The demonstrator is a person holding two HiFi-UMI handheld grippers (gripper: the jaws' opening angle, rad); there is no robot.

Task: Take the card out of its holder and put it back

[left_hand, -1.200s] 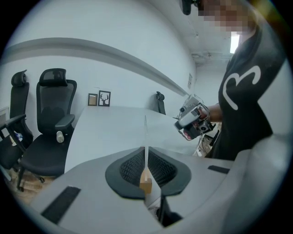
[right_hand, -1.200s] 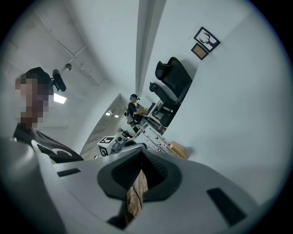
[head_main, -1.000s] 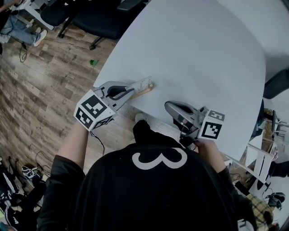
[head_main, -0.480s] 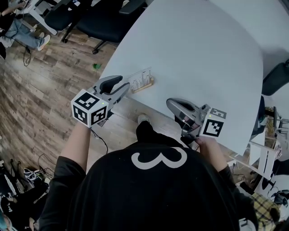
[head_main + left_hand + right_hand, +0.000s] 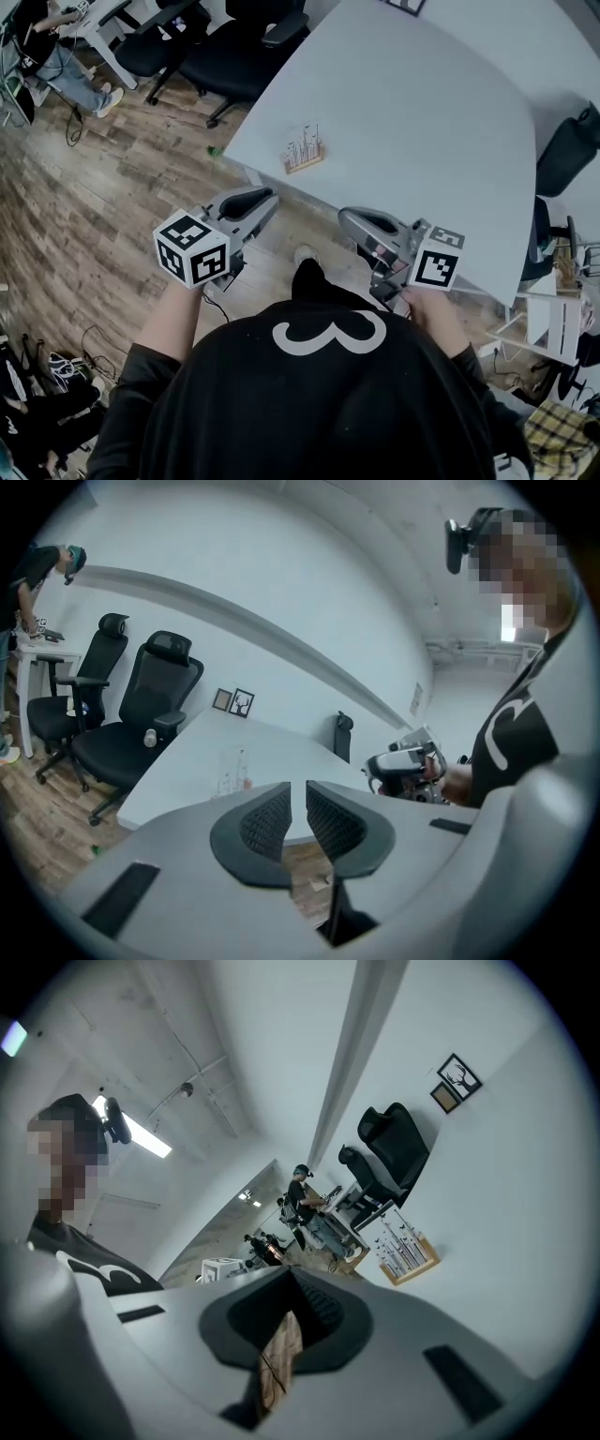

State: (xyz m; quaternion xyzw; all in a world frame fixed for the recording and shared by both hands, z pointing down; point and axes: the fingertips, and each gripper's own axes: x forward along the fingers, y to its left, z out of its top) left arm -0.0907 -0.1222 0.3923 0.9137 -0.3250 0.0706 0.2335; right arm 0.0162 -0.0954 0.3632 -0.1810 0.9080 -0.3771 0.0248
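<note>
Jaws of the left gripper (image 5: 298, 789) stand a narrow slit apart, having just been closing. Nothing lies between its ribbed pads (image 5: 265, 822); only the table's rim and some floorboards show through the slit. Jaws of the right gripper (image 5: 289, 1274) meet at their tips and hold nothing, and a thin wedge of wooden floor shows below the point where they meet. From the head view both grippers hang off the table, above the floor and in front of the person's black top (image 5: 309, 403). The left marker cube (image 5: 192, 248) and the right marker cube (image 5: 436, 261) sit close to the chest, with both sets of jaws pointing toward the table. The card (image 5: 302, 142) stands upright in its wooden holder (image 5: 304, 166), which rests on the white table (image 5: 422, 122) just inside the edge nearest the person. Card and holder are well apart from either gripper. In the left gripper view the pale card shows beyond the jaws and slightly to their left. In the right gripper view the holder sits off to the right of the jaws. Wood-plank floor (image 5: 103, 197) spreads to the left of the table, and black office chairs (image 5: 225, 47) stand at its far left side. Two small framed pictures (image 5: 232, 701) stand at the table's far edge by the wall. Another person (image 5: 33, 569) bends over a white desk in the distance.
</note>
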